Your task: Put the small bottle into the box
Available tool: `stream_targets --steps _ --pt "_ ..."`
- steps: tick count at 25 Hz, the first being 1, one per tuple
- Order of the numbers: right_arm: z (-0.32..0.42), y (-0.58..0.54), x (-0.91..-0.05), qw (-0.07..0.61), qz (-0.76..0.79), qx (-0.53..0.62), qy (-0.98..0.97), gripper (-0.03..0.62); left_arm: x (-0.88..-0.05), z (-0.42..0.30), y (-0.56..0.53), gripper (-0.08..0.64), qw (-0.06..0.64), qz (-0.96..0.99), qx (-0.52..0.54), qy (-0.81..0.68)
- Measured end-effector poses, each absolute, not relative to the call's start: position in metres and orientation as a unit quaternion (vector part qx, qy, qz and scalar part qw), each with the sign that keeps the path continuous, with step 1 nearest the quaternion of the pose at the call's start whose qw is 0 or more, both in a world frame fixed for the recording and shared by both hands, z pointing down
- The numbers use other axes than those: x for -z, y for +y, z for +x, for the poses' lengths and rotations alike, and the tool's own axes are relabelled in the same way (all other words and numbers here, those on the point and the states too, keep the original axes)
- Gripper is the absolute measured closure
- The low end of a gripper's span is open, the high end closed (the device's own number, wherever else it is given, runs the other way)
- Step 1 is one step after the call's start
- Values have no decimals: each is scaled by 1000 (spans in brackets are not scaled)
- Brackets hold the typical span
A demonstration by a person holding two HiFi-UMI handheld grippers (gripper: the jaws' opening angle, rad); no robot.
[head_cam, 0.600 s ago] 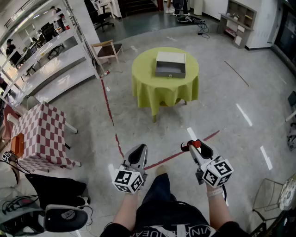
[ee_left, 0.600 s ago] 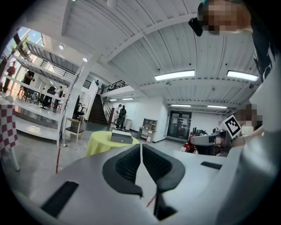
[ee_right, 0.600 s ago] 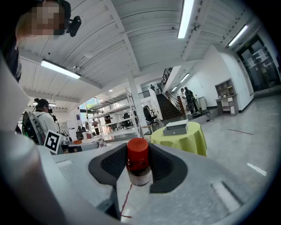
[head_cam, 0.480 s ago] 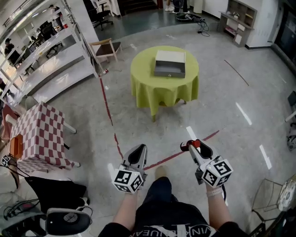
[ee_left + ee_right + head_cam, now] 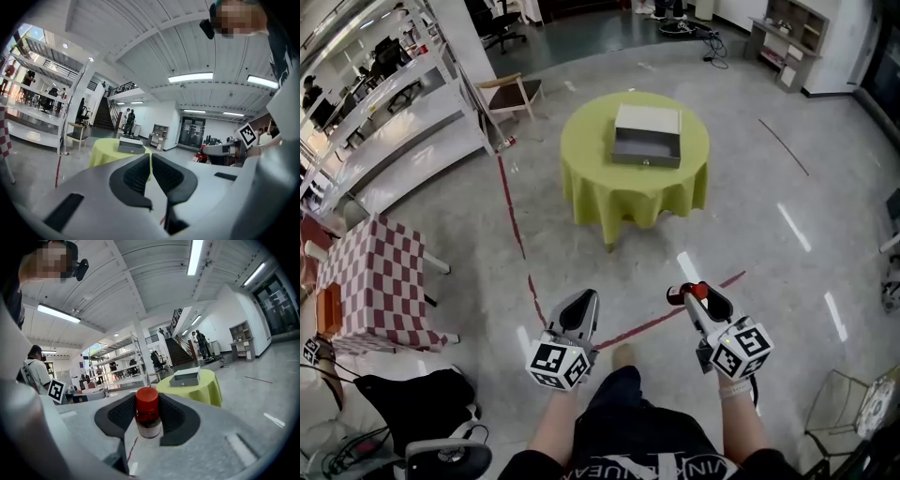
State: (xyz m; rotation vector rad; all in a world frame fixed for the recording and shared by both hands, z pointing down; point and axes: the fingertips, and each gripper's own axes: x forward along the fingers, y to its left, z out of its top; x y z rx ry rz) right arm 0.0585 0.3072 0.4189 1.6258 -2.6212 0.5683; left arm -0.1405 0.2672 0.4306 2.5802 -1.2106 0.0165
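- The right gripper (image 5: 692,293) is clamped on the small bottle (image 5: 685,294). In the right gripper view the two dark pads press on the bottle's sides.
- The small bottle (image 5: 148,412) has a red cap, dark contents and a pale label low on its body. The cap stands clear above the pads of the right gripper (image 5: 147,400).
- The left gripper (image 5: 581,300) is held level beside the right one, a little apart from it, over the floor. Its jaws are brought together with nothing between them, as the left gripper view (image 5: 151,158) shows.
- Both grippers are close in front of the person, whose forearms and dark trousers (image 5: 623,412) show at the near edge of the head view.
- The box (image 5: 647,134) is grey and low with a pale top. It sits on the round bench (image 5: 609,187), which is covered by a yellow-green cloth.
- The bench is on the far side of the open floor, well apart from both grippers and slightly left of the right one.
- The box (image 5: 186,377) and the bench (image 5: 206,387) show beyond the bottle, to its right, in the right gripper view.
- A red tape line (image 5: 514,220) runs along the floor from far to near, left of the bench.
- A table with a red-and-white checked cloth (image 5: 375,281) is at the near left.
- White shelving (image 5: 394,112) and a wooden chair (image 5: 514,94) are at the far left.
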Motion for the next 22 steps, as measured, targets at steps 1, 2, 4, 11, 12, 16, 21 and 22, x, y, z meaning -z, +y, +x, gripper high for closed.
stream_targets --steps 1,2,4,11,12,16,21,22 --pt "60 300 -420 3 519 -183 -835 446 -431 -140 260 538 146 896 -6 -420" --pt "62 293 -420 2 520 -184 -834 446 -431 -139 252 538 148 896 -7 -420" --pt "64 279 -421 0 520 -186 -833 446 -432 -137 236 538 149 896 -8 -418" --pt "78 237 -424 -11 537 -197 -820 446 -435 -125 184 538 153 901 -3 -406" --pt "79 232 -424 -14 540 -199 -818 446 -435 -123 178 538 153 902 -3 -403" --pt "83 214 -423 -27 545 -205 -812 446 -437 -119 159 538 156 906 -2 -392" --pt "80 200 -424 -29 546 -204 -812 446 -438 -122 144 538 156 907 1 -392" --pt "79 198 -423 -27 543 -203 -814 446 -439 -123 143 538 158 906 1 -392"
